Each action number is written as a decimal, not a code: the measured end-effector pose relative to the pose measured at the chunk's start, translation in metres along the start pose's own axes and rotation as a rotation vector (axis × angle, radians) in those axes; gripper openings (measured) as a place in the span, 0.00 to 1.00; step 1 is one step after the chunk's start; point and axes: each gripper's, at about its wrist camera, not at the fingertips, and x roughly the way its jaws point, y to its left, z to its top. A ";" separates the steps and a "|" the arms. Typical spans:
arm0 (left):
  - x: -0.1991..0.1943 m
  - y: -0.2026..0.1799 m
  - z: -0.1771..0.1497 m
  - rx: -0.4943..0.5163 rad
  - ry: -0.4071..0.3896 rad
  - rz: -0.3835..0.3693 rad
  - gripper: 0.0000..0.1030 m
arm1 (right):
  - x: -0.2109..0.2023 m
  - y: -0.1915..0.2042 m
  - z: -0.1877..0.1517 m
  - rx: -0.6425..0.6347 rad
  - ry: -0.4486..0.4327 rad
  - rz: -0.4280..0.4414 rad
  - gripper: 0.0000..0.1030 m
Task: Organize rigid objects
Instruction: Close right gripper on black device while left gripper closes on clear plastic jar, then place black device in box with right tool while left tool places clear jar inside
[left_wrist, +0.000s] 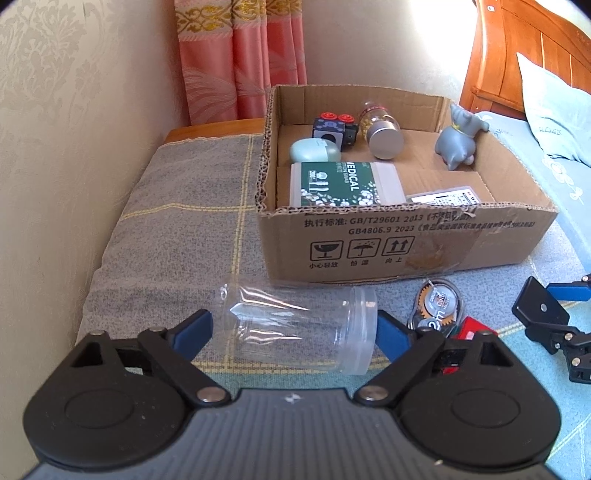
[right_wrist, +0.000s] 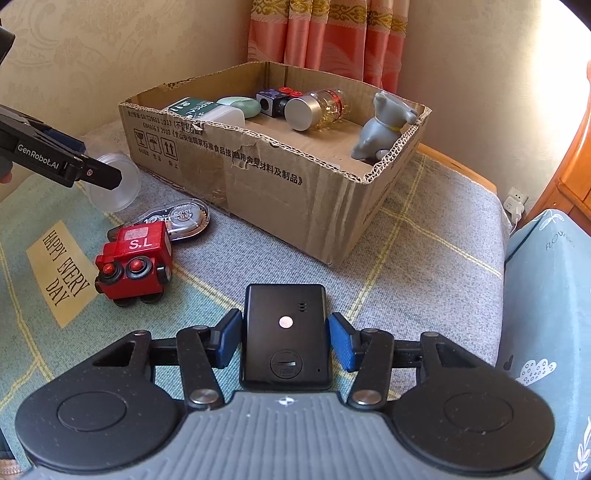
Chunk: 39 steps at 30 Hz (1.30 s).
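A clear plastic jar (left_wrist: 301, 328) lies on its side between the blue pads of my left gripper (left_wrist: 293, 332), which closes on it just in front of the cardboard box (left_wrist: 406, 243). My right gripper (right_wrist: 284, 341) is shut on a black rectangular device (right_wrist: 284, 332), held low over the bed. The box (right_wrist: 280, 177) holds a green medical box (left_wrist: 343, 182), a mint case (left_wrist: 314, 149), a dark cube toy (left_wrist: 332, 127), a bottle with a metal cap (left_wrist: 382, 131) and a grey elephant figure (left_wrist: 458, 136). A red toy train (right_wrist: 135, 262) and a correction tape (right_wrist: 181, 218) lie loose.
The wall runs along the left, with a pink curtain (left_wrist: 240, 59) behind the box. A wooden headboard (left_wrist: 524, 48) and pillow (left_wrist: 554, 107) are at the right. A wall socket with a plug (right_wrist: 515, 205) shows beside the bed.
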 end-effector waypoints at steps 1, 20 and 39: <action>-0.001 0.000 0.000 0.003 -0.002 0.000 0.89 | 0.000 0.000 0.000 -0.003 0.001 -0.005 0.55; -0.045 -0.017 -0.001 0.150 -0.043 -0.086 0.89 | -0.042 0.006 0.015 -0.046 -0.056 0.003 0.55; -0.074 -0.019 0.012 0.152 -0.134 -0.135 0.89 | -0.029 -0.020 0.111 -0.021 -0.188 0.020 0.55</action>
